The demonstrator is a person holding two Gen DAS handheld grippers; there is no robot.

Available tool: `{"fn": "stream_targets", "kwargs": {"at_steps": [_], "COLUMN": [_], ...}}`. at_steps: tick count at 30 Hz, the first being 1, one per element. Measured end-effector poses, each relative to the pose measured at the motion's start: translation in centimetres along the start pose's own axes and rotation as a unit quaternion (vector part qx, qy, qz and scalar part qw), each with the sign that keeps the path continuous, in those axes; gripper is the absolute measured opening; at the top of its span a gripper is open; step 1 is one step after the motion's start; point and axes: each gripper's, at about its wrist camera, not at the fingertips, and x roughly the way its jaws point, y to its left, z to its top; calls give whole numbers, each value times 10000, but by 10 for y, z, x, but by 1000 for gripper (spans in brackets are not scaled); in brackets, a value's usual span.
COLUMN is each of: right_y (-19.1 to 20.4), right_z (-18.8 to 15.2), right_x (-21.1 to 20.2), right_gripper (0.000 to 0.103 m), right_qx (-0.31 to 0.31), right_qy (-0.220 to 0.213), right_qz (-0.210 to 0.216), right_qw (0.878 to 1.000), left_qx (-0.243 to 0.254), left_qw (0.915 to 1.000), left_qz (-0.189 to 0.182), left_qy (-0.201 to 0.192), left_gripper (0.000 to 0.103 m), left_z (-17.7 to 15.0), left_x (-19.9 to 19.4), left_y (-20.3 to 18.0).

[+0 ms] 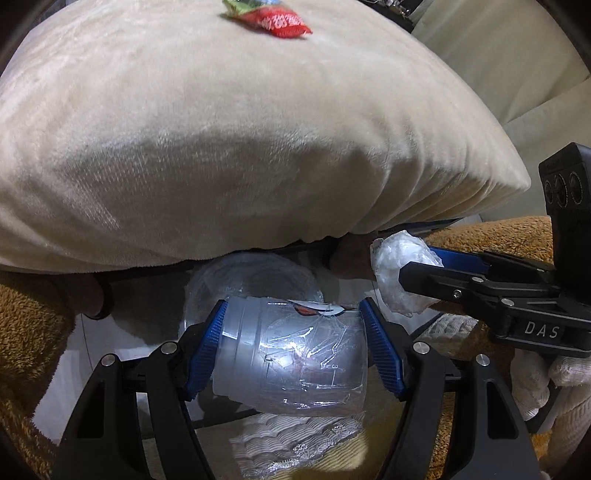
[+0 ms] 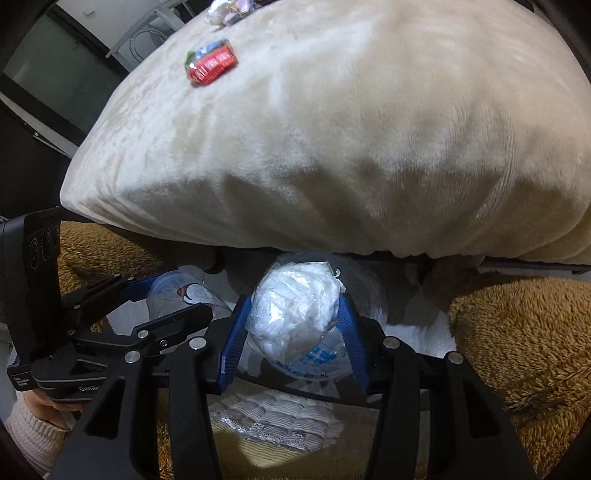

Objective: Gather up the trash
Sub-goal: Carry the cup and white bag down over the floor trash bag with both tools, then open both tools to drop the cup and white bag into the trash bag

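My left gripper (image 1: 293,341) is shut on a crushed clear plastic cup (image 1: 295,358), held sideways between the blue pads. My right gripper (image 2: 295,317) is shut on a crumpled white plastic wad (image 2: 295,314); that wad also shows in the left wrist view (image 1: 399,275) at the right. Both hold their trash just above a clear plastic bag opening (image 2: 354,291) below the edge of a big beige cushion (image 1: 240,147). A red snack wrapper (image 1: 284,24) lies on top of the cushion, also seen in the right wrist view (image 2: 211,63).
A brown shaggy blanket (image 2: 517,332) lies to both sides under the cushion. More crumpled wrappers (image 2: 229,11) sit at the cushion's far end. A quilted patterned cloth (image 1: 295,439) lies below the grippers. A pale sofa seat (image 1: 498,66) is at the back right.
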Motion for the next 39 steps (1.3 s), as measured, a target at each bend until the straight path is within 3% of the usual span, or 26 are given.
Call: {"fn": "stream_targets", "kwargs": {"at_steps": [8,17,23,29,39], "right_y": [-14,-20,-25,-29,-32], "right_z": [5,7,8,7,9], "right_x": [40,65,66,58,50], "right_gripper": [49,49,50,57,57], "right_qx": [547,856,941,1039,1081], "right_qy": [802,1226,1222,1084,963], "right_qz": [62,130,145,199,256], "right_qw": [9953,9887,9879,9885,9891], "left_qx": [-280,-598,-661,-696,-807], "left_qw": [9970,9929,9918,9910,9913], "left_qz": [186,255,261,198,170], "left_qy": [698,998,1065,1128,1023], "left_gripper": [70,70,70,72,75], "left_z": [1,-1,0,0,-1], "left_x": [34,51,52,50,43], "left_y": [9,26,27,29,33]}}
